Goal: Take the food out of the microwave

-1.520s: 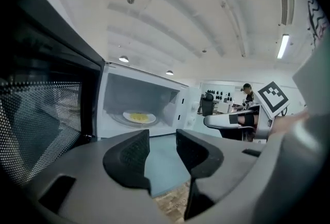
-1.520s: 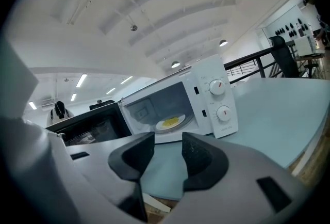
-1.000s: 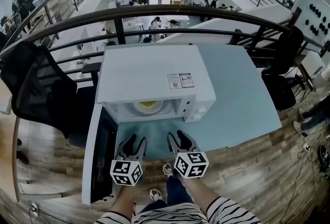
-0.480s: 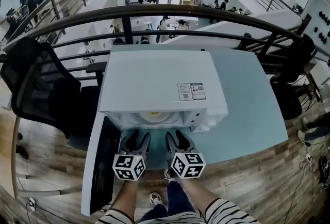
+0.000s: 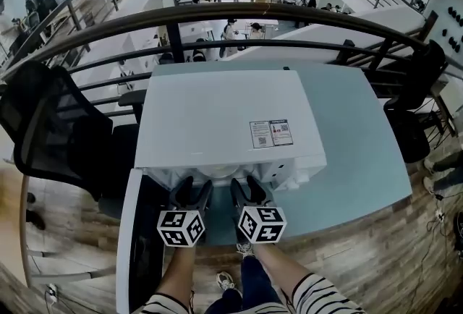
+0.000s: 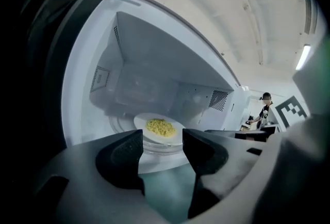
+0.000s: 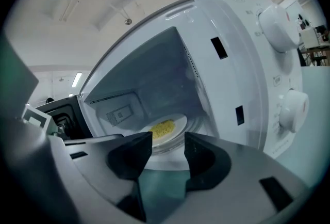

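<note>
A white microwave point(image 5: 224, 117) stands on the table with its door point(image 5: 141, 247) swung open to the left. Inside, on the glass turntable, sits a white plate point(image 6: 172, 134) of yellow food point(image 6: 160, 127), which also shows in the right gripper view as the plate point(image 7: 178, 124) and food point(image 7: 163, 128). From the head view the microwave's top hides the plate. My left gripper point(image 5: 189, 193) and right gripper point(image 5: 249, 189) are side by side at the cavity's mouth, short of the plate. The left gripper point(image 6: 162, 143) and the right gripper point(image 7: 168, 143) have both just been opening, and nothing is between their pads.
The microwave's control panel with two knobs point(image 7: 281, 27) lies right of the cavity. The pale blue table point(image 5: 354, 146) extends to the right. A black mesh chair point(image 5: 51, 132) stands to the left, and a dark railing point(image 5: 253, 16) runs behind the table.
Both grippers have moved forward to the microwave's opening and their jaws stand wider. In the head view the plate has slipped out of sight under the microwave's top.
</note>
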Demonstrator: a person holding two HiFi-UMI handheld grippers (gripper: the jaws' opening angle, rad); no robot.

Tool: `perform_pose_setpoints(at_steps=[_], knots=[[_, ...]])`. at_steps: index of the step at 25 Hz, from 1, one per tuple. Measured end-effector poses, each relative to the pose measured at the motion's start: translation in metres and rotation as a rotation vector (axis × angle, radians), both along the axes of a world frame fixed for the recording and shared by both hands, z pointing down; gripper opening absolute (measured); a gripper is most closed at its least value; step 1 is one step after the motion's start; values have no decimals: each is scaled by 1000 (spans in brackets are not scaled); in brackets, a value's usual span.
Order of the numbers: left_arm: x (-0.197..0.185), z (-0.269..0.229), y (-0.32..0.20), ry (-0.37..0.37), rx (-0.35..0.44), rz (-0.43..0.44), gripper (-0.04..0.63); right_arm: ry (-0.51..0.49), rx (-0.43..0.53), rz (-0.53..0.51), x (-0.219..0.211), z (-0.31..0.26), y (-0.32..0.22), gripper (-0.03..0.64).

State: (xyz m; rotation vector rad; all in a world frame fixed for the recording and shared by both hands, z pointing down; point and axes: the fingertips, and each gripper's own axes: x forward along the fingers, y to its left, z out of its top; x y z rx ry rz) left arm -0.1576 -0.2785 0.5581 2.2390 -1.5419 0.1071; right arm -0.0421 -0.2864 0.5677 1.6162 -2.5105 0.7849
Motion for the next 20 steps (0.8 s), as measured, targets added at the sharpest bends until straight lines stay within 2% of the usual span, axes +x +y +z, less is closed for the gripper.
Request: perform_pose_setpoints(at_steps=[8, 20], knots=[[-5, 2, -17, -40, -19, -12, 255, -39, -5, 26, -5, 1, -23, 219], [-7, 2, -46, -26, -61, 10, 259, -27, -32, 30, -13, 8, -45, 222]])
